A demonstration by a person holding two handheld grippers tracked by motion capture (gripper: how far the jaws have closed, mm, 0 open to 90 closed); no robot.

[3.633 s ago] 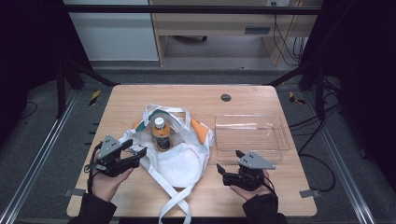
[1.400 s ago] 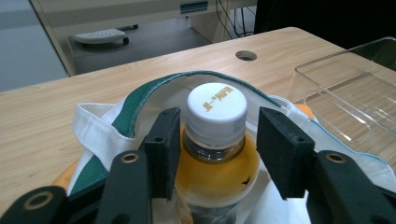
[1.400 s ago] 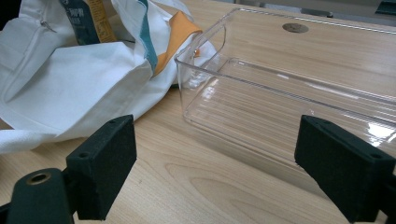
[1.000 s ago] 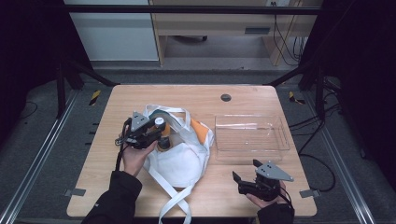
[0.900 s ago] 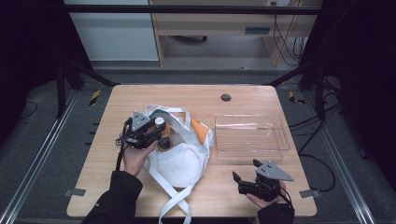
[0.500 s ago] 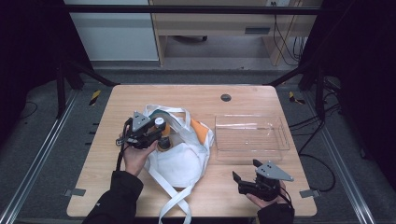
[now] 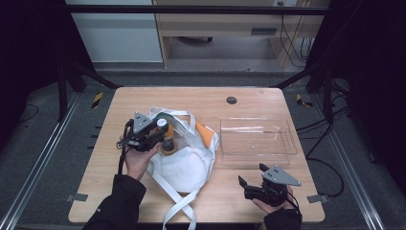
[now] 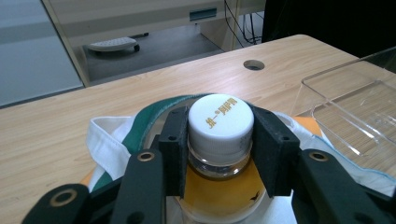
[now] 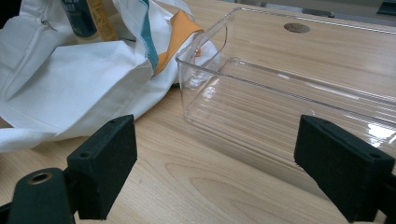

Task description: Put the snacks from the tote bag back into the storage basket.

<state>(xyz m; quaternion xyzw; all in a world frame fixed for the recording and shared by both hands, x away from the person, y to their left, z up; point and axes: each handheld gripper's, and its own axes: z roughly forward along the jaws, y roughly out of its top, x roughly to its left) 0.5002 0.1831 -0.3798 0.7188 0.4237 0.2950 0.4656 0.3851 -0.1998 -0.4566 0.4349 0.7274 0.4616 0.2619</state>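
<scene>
The left gripper [image 8: 219, 144] clamps the white cap of the bottle [image 8: 219, 186], which stands inside the white bag [image 7: 184, 160], seemingly upright. Right of the bag, the right gripper [image 9: 219, 172] gapes wide near the clear tray [image 9: 280, 107].

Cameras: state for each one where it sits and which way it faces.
High view: fixed above the person's side, looking forward and down on the table; both forearms enter from the bottom, left claw at the bottle in the white bag, right claw open.
Left gripper view: rides the left claw, facing along its jaws clamped on the bottle's cap.
Right gripper view: rides the right claw, facing the clear tray.
Shared: all three show bag and tray.
</scene>
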